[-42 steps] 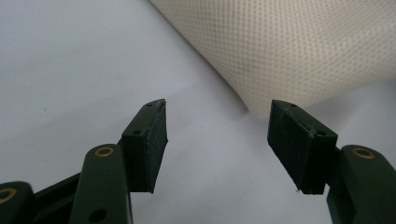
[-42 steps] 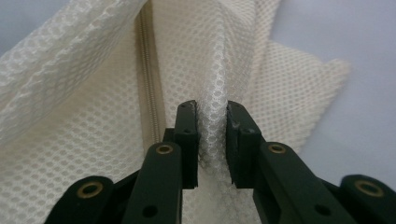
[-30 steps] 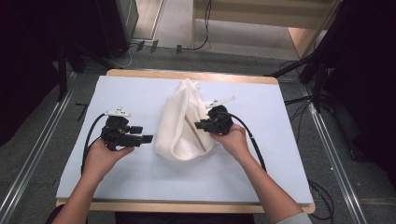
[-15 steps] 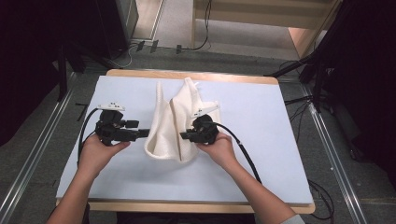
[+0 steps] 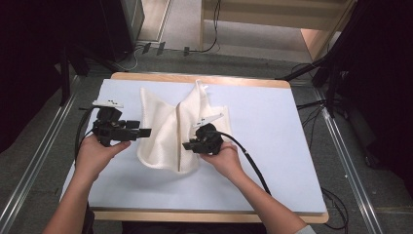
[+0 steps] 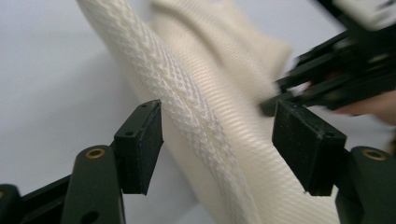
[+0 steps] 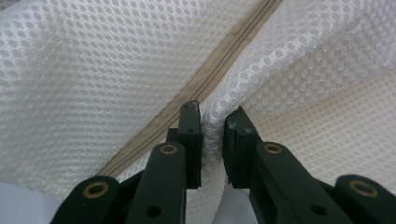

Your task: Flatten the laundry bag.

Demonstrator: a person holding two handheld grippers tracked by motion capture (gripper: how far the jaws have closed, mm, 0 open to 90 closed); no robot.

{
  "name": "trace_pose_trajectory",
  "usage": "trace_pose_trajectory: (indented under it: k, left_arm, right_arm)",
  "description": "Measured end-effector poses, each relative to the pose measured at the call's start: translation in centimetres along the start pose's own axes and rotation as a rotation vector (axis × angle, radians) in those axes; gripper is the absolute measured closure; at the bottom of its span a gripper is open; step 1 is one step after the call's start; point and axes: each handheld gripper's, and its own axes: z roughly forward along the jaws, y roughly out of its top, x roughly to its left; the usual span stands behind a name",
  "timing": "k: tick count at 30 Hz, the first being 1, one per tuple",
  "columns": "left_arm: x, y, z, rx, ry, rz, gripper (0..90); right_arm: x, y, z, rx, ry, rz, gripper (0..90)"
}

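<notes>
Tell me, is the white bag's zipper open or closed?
Closed, where it can be seen. In the right gripper view the zipper runs as one joined tan line across the mesh bag, beside the fold pinched by the right tool.

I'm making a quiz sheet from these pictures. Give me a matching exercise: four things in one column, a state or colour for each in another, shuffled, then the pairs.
Things:
1. left gripper
2. right gripper
3. zipper
4. table cover

States or colours:
A. beige, running slantwise across the mesh
B. pale blue
C. jaws wide apart around a fold of the mesh bag
D. jaws pinched on mesh

Pairs: 1-C, 2-D, 3-A, 4-B
</notes>
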Motion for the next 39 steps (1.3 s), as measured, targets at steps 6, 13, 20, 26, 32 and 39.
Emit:
trace_pose_trajectory:
  k: [6, 13, 20, 26, 32, 39]
  left_arm:
    - [2.2, -1.1, 1.6, 0.02, 0.015, -0.065, 63.4]
    - [4.1, -1.8, 2.4, 0.043, 0.01, -0.11, 82.4]
    - [5.1, -2.1, 3.0, 0.044, 0.007, -0.114, 83.4]
    - [6.7, -2.2, 3.8, 0.039, 0.008, -0.124, 83.6]
    - [7.5, -2.4, 4.0, 0.029, -0.011, -0.133, 82.9]
    - [7.8, -2.4, 4.2, 0.032, 0.001, -0.124, 83.4]
  right_arm:
    - [0.5, -0.4, -0.6, -0.007, 0.007, 0.005, 82.9]
    - [2.3, -1.5, -1.2, -0.008, 0.016, -0.022, 83.4]
    - [4.6, -3.3, -1.3, 0.005, 0.041, -0.027, 83.4]
    - [6.6, -4.4, -1.0, 0.016, 0.063, -0.034, 75.0]
    - [5.7, -4.8, -2.9, -0.004, 0.084, -0.005, 59.9]
    - [3.2, -5.5, -5.8, -0.048, 0.035, -0.037, 51.5]
